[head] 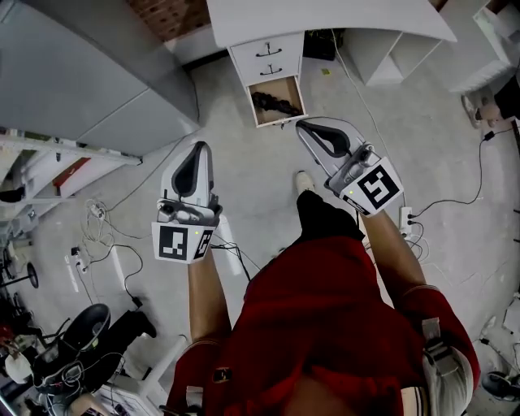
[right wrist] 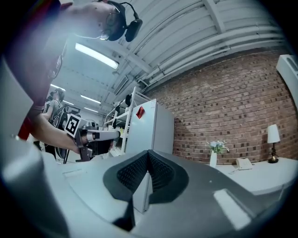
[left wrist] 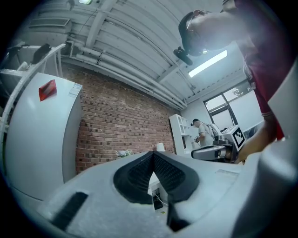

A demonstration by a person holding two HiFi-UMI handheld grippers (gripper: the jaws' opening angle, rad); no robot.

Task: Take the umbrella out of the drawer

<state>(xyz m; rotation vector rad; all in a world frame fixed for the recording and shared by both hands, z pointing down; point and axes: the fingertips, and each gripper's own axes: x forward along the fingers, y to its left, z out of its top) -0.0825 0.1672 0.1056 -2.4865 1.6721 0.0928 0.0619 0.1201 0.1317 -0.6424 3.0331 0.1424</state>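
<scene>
Umbrella (head: 275,104) of dark, crumpled fabric, folded into a short lumpy roll, lies inside the open drawer (head: 288,88), the lowest of a white drawer unit (head: 268,50); the drawer's inside is bare brown wood, and the two shut drawers above it bear thin, dark, curved handles; the unit stands under a smooth white desk (head: 341,18) on a pale grey, mottled floor (head: 252,162), with a tangle of thin cables (head: 96,221) off to the left.

Left gripper (head: 197,148) (left wrist: 152,154) and right gripper (head: 302,123) (right wrist: 148,152) have smooth, rounded shells of pale grey plastic around black pads with a fine ribbed texture; each carries a marker cube (head: 180,242) printed with blocky black-and-white squares, no letters among them; on both, the jaws are closed, pad tips pressed together in a narrow peak, with nothing between them.

Behind the jaws the gripper views show a rough red-brown brick wall (left wrist: 121,125) and a tall white cabinet (left wrist: 37,130) bearing a small red sticker (left wrist: 47,89); whatever is printed on it is too small to read.

From the head view the umbrella sits ahead of both grippers and touches neither; the right jaws' tips show just beside the drawer's front right corner, though how high above it I cannot tell; the left jaws are well apart from it, off to the left.
</scene>
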